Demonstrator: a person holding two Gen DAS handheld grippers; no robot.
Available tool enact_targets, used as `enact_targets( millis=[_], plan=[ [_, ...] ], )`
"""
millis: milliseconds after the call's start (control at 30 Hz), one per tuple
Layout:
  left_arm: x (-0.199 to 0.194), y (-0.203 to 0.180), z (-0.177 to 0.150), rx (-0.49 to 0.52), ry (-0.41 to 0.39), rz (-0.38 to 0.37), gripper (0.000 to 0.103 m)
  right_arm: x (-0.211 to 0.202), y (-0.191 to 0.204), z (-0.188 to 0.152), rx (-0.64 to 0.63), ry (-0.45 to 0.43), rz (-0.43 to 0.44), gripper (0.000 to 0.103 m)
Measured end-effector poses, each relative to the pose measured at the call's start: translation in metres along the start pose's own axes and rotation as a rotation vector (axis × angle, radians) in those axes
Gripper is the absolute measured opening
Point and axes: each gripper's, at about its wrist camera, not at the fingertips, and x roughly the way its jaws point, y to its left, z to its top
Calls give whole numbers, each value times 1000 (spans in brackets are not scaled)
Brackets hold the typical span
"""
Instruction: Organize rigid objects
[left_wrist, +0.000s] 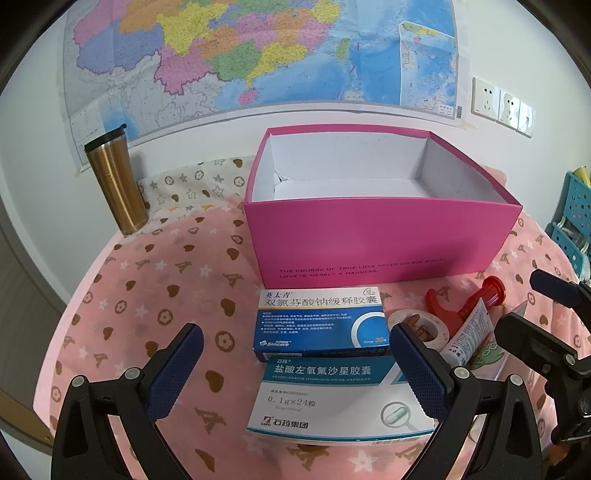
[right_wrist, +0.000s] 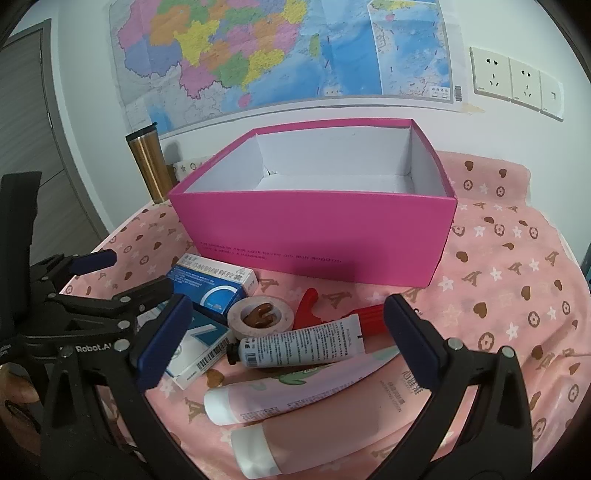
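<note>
Hovering wide open and empty, both grippers (left_wrist: 295, 369) (right_wrist: 288, 336) probably risked knocking the crowded tubes (right_wrist: 299, 349) off the cloth (right_wrist: 517, 295).

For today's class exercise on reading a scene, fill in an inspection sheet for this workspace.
Surface: pink patterned cloth.
Job's things: open pink box, nothing seen inside; two medicine boxes, tape roll, white tube, two pink tubes, red plastic piece.
Clutter: gold tumbler.
Grippers: left gripper and right gripper open, holding nothing.
Cables: nothing seen.
Surroundings: wall map, sockets, blue rack.
</note>
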Motion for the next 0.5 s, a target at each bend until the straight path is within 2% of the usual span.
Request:
enact_targets(
  millis=[267, 500],
  plan=[
    [2, 6, 1, -11, 5, -14, 102, 4, 0, -1, 2, 22, 28, 103],
    [6, 32, 2, -44, 19, -80, 102, 17, 7, 5, -26, 73, 89, 103]
  ],
)
